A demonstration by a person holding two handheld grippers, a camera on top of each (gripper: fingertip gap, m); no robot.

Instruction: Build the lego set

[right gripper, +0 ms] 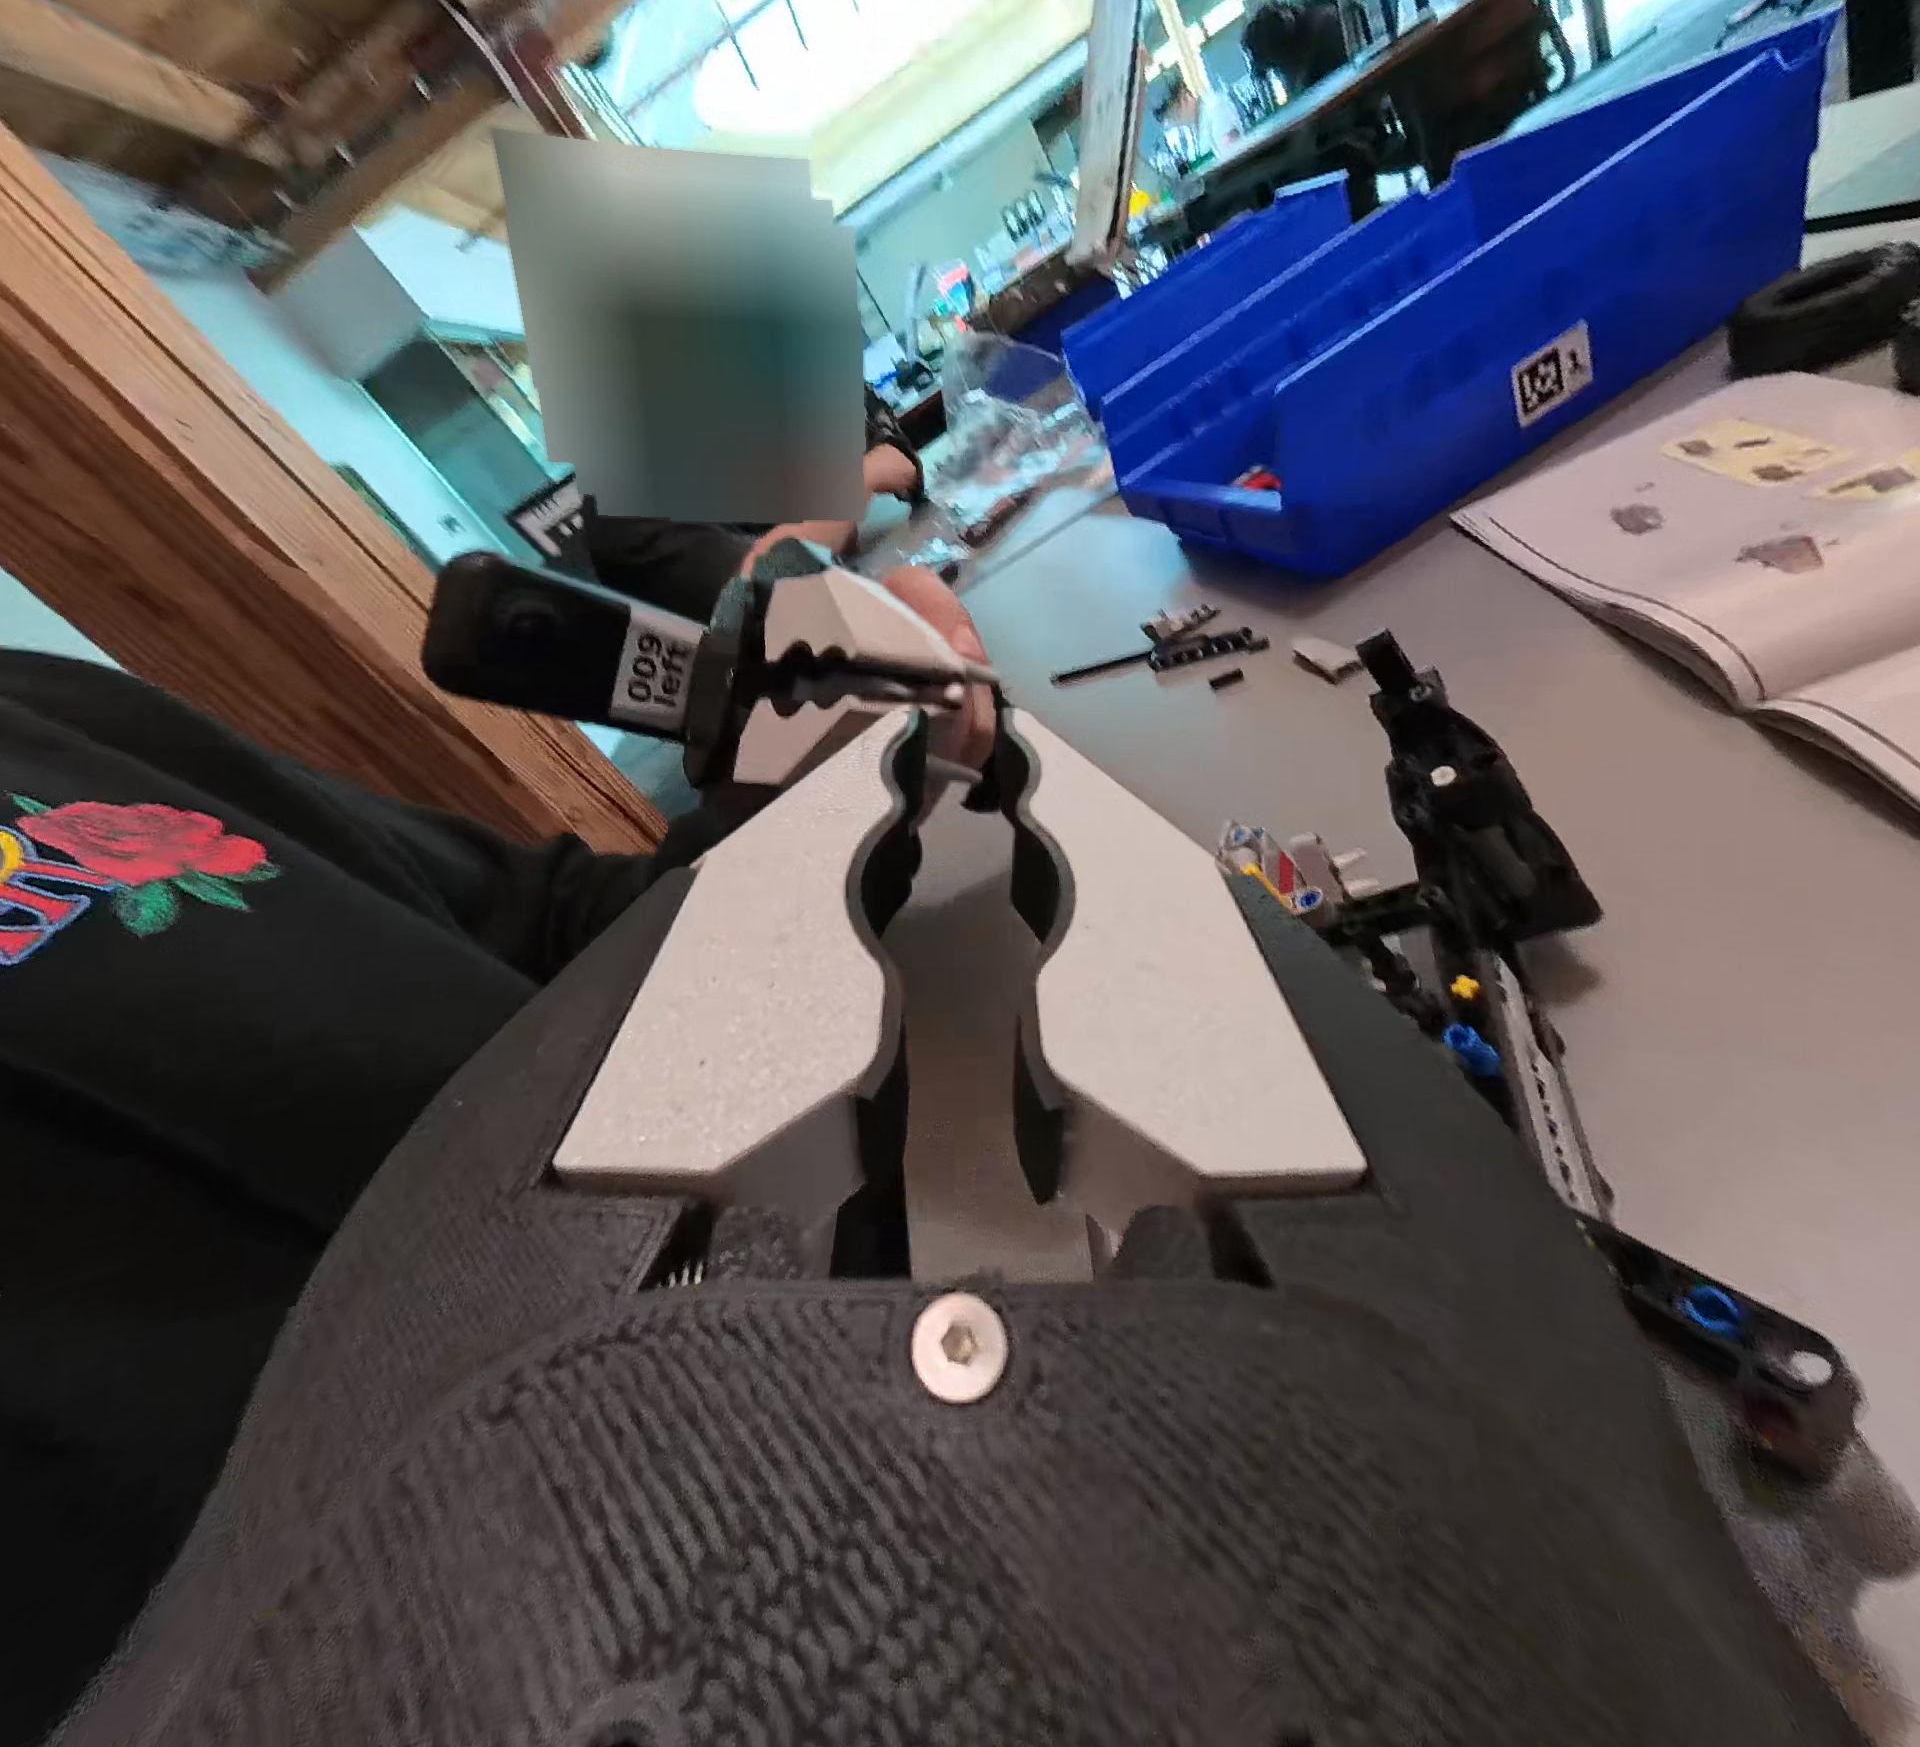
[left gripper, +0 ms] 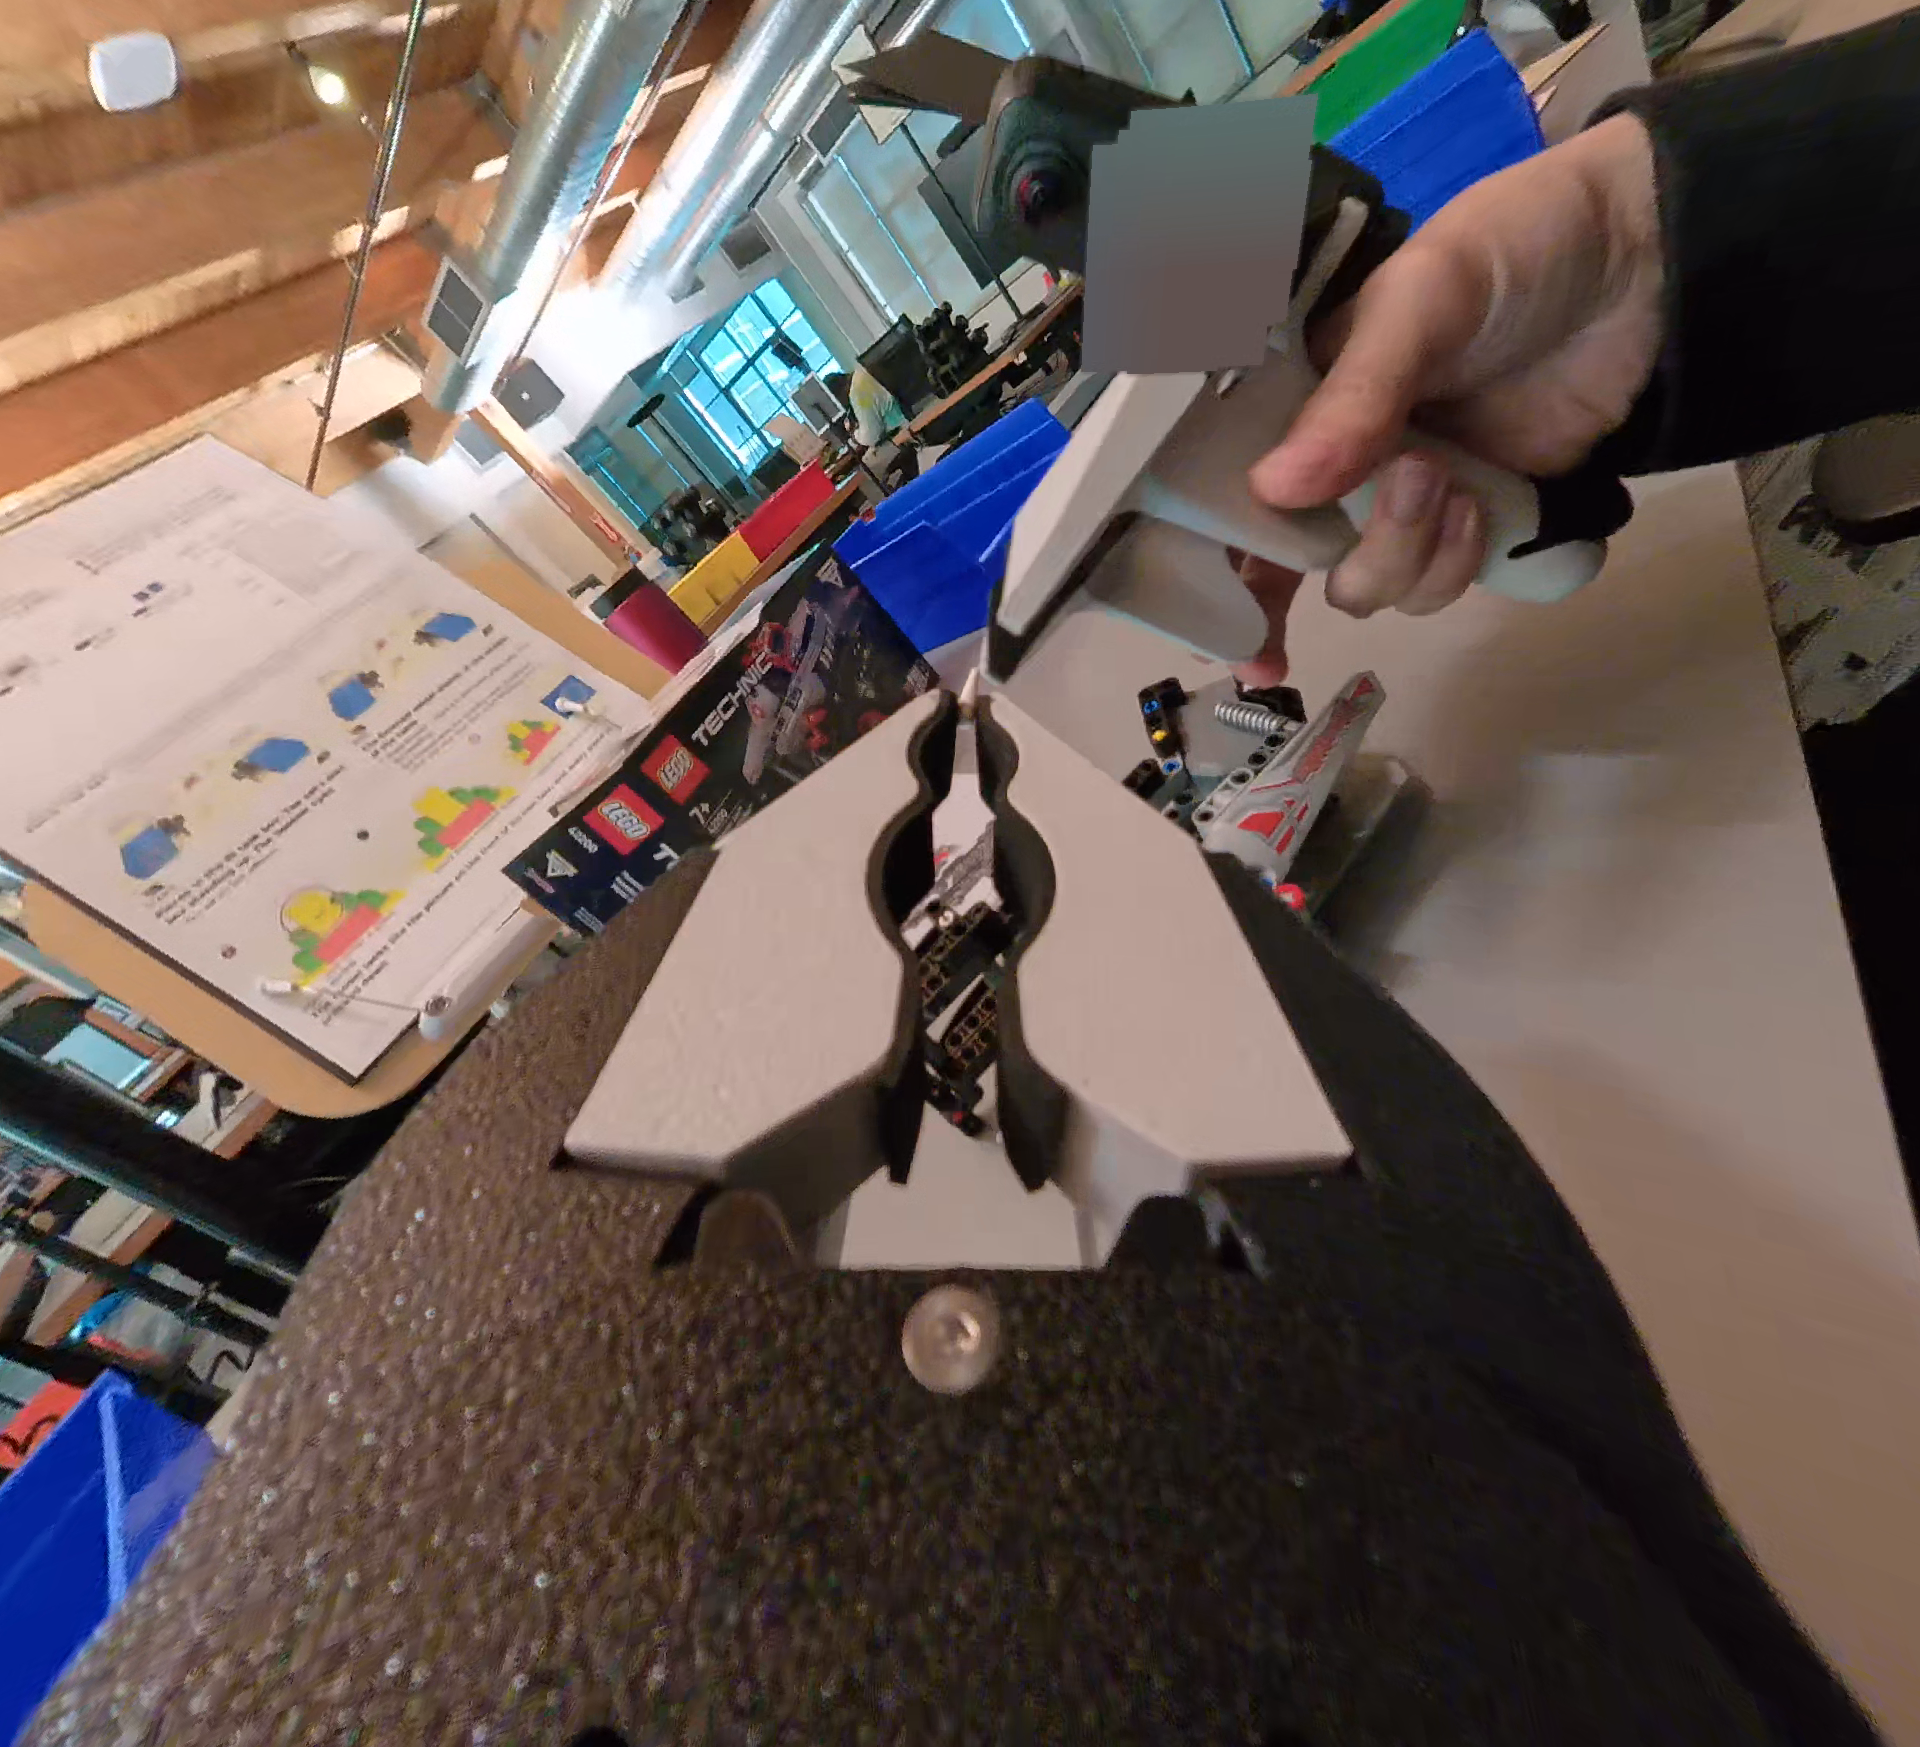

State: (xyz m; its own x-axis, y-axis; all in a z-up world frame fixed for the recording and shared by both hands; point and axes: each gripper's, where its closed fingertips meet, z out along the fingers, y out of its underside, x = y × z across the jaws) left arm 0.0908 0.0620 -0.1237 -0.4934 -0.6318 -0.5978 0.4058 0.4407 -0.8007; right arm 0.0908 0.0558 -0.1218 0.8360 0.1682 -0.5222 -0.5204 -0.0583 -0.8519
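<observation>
— Where your grey table (right gripper: 1714,866) runs off to the far side, what stands on it?

— Your biggest item there is a blue bin (right gripper: 1455,367), far and to the right in the right wrist view. Nearer, at the right edge, your instruction booklet (right gripper: 1766,534) lies open, with a black tyre (right gripper: 1818,310) beyond it. The left wrist view shows the set's box (left gripper: 748,762) on the left.

— And where is the lego model?

— Your partly built lego model (right gripper: 1475,824) lies on the table just right of your right gripper (right gripper: 958,747). It has a black frame with pale panels, and one long beam reaches toward the near right corner. A few loose black parts (right gripper: 1195,648) lie beyond it, apart from it.

— How are your grippers set?

— Your right gripper's jaws stand a narrow gap apart, with nothing between them. Your left gripper (left gripper: 966,721) has its jaws almost together, pinching a small pale piece (left gripper: 968,689) at the very tips. The two grippers' tips are close together, above the table and left of the model.
</observation>
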